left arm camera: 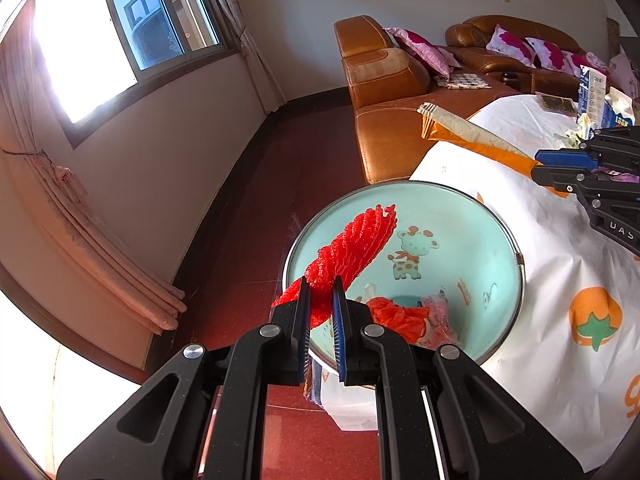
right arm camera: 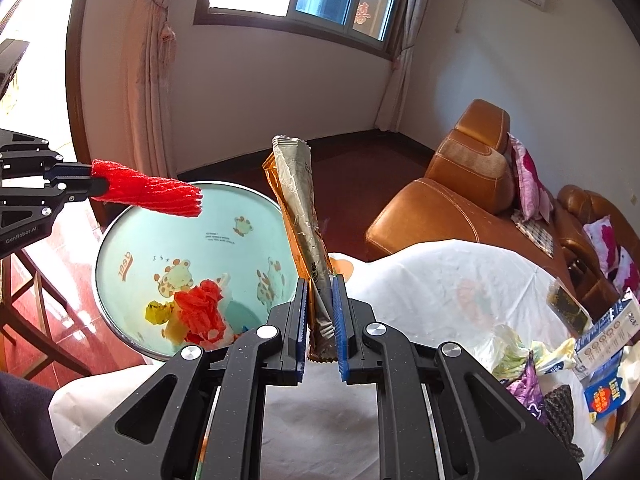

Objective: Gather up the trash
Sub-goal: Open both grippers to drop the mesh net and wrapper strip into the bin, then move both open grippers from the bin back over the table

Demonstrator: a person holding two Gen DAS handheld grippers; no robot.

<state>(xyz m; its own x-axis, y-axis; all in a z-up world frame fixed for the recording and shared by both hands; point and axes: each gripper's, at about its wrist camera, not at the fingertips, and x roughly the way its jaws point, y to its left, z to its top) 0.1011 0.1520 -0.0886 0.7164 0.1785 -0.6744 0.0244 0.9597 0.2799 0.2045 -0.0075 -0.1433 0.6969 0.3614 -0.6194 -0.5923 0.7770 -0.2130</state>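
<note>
Start at the left: your left gripper (left arm camera: 321, 300) is clamped on a piece of red foam netting (left arm camera: 352, 246), its jaws pinching the bunched near end so the loose ribbed end fans out ahead. You hold it over the open mouth of the bin (left arm camera: 516, 264), probably so it falls inside once you let go. In the right wrist view the netting (right arm camera: 148, 190) sticks out level above the bin's far left rim, not yet inside.

The bin (right arm camera: 100, 280) is pale green with cartoon animals and a metal rim, and it stands on the red floor just beside the table's left edge, placed, I judge, so trash can go straight in from the table. It already holds crumpled red netting (right arm camera: 200, 310), a yellow scrap and some pale pieces.

Further right, your right gripper (right arm camera: 321, 304) is closed on 1 long snack wrapper (right arm camera: 298, 208), gripped at its near crimped end. The wrapper stands nearly upright, creased silver facing you, orange along its left edge, its serrated top leaning toward the bin's right rim; it is not over the opening yet.

On the far right of the cloth-covered table (right arm camera: 440, 280), more trash waits: a blue and white carton (right arm camera: 608, 340), a purple wrapper (right arm camera: 528, 388) and crumpled paper.
</note>
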